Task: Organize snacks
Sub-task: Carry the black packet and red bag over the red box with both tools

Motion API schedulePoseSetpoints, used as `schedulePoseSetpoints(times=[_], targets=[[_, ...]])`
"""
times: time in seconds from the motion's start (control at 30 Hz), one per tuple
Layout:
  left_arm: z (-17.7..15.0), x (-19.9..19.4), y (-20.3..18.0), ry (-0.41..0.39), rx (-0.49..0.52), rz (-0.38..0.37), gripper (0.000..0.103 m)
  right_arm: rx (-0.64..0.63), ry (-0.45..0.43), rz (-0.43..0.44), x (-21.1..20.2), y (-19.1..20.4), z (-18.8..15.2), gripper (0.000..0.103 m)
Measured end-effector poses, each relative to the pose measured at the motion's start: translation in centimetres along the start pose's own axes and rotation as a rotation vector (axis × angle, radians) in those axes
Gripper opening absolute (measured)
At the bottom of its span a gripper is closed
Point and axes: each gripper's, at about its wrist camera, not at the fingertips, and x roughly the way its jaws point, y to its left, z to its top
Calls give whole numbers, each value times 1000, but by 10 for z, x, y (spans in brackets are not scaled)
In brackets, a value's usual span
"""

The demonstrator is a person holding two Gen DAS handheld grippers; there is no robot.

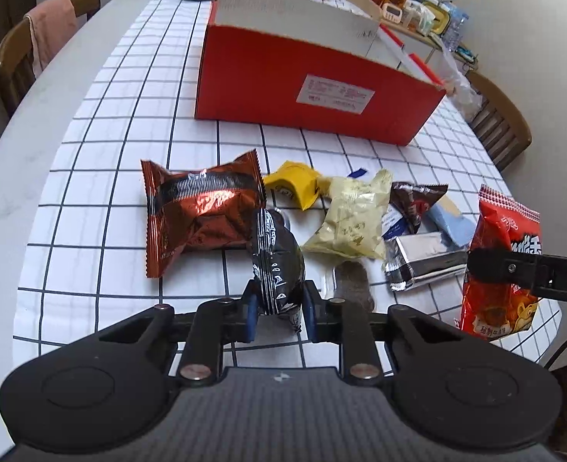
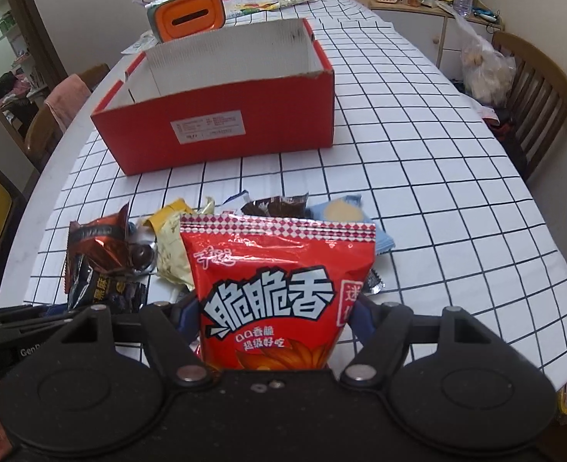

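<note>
Left tongs [image 1: 279, 308] around black packet [image 1: 277, 265], right tongs [image 2: 275, 317] around red bag [image 2: 279, 292].

Both tools look alike. The left gripper [image 1: 279, 310] has a matte black body with two rounded lobes, each pressed with a shallow oval ring, and a finely ribbed centre panel carrying a small white mark. Black link bars run forward, pinned by silvery round rivets, to blue pads [image 1: 251, 317]. The right gripper [image 2: 274, 317] matches it, with two small metal screws on its centre panel. From the other camera, each one's black side shows part of some white lettering.
</note>
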Motion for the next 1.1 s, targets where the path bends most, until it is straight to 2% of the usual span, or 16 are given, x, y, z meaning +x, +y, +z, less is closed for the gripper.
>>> schedulePoseSetpoints(times=[0.33,0.63,0.87,1.1], targets=[[20,-29,-15,-72,47,-22,22,-47,-52,19,-14,-1,24,73],[69,-43,-33,-142,97,-32,22,-103,-142,23,-19,-5,82,73],[113,-36,-42,-176,128,-30,22,-149,-169,38,-7,-4,132,73],[159,-13,-43,-183,129,13,22,-193,-158,55,20,1,179,73]])
